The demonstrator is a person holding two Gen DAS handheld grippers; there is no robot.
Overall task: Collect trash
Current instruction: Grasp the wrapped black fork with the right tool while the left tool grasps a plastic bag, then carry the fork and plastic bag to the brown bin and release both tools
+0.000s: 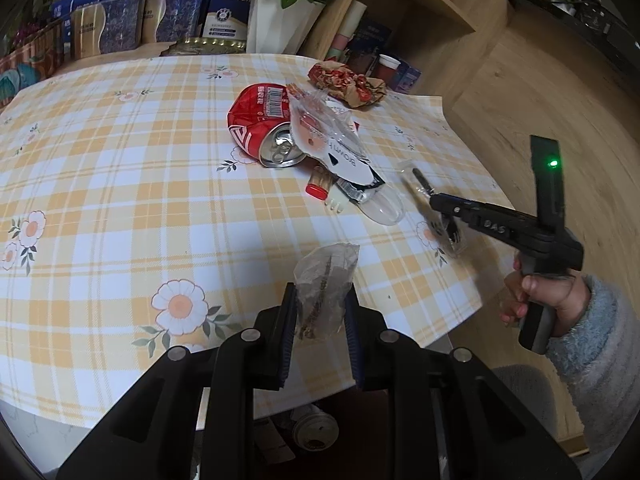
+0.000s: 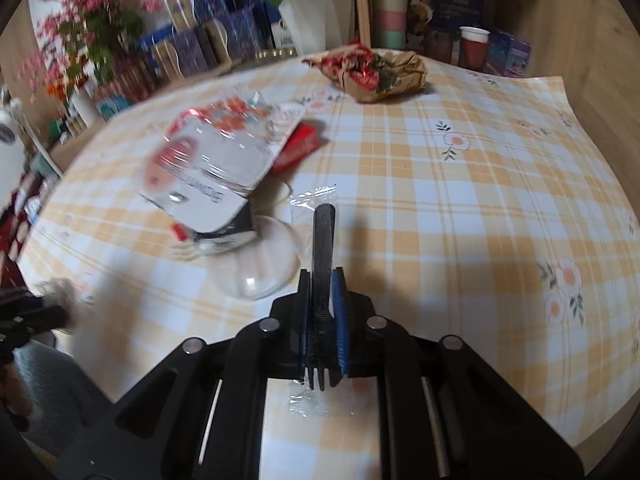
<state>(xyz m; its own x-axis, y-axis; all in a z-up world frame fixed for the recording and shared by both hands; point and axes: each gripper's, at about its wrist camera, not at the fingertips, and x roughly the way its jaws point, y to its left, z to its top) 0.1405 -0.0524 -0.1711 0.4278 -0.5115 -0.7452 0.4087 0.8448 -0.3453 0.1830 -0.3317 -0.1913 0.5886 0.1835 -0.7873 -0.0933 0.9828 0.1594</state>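
Both grippers clamped on trash above the table (image 2: 460, 208)

Right gripper (image 2: 323, 316) grips a wrapped black fork (image 2: 323, 240), handle pointing away along the fingers, beside the can (image 1: 260, 120). Left gripper (image 1: 320, 320) pinches a crumpled wrapper (image 1: 326, 280), standing upright.

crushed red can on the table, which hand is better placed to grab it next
Neither is free yet: the left gripper holds a crumpled clear wrapper, the right a wrapped black fork. Once emptied, probably the left; the can lies ahead of it.
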